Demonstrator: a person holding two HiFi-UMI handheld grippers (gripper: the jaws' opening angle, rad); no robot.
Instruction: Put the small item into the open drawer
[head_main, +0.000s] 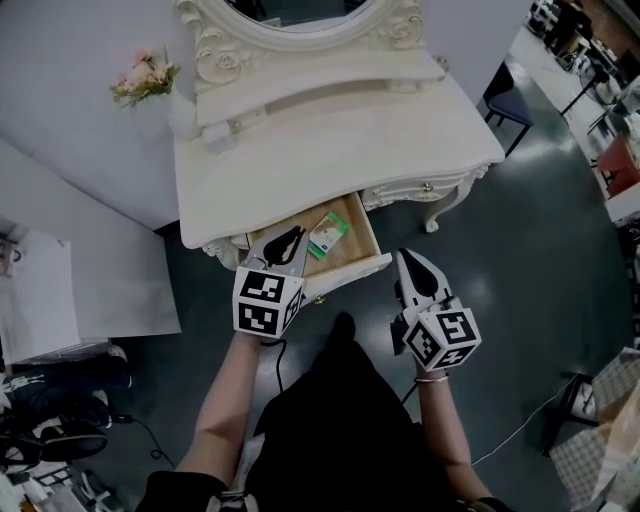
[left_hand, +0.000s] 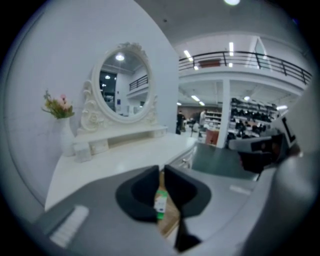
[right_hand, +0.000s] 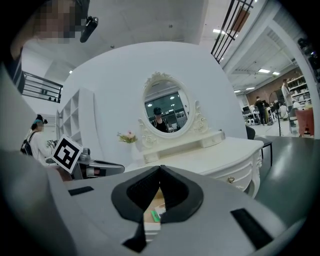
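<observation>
The small item (head_main: 328, 236), a white and green packet, lies flat on the wooden bottom of the open drawer (head_main: 352, 271) of the white dressing table (head_main: 330, 150). My left gripper (head_main: 283, 243) hovers over the drawer's left part, beside the packet and apart from it. Its jaws stand almost together with nothing between them. In the left gripper view (left_hand: 161, 171) the packet (left_hand: 160, 202) shows through the narrow slit, down in the drawer. My right gripper (head_main: 408, 259) is shut and empty, just right of the drawer front. The right gripper view (right_hand: 160, 168) shows the packet (right_hand: 155, 215) below its jaws.
An oval mirror (head_main: 300, 20) and a white vase of pink flowers (head_main: 150, 78) stand at the back of the tabletop. A dark chair (head_main: 505, 100) is at the right, a white bag (head_main: 40, 295) on the floor at the left. The person's legs are below the drawer.
</observation>
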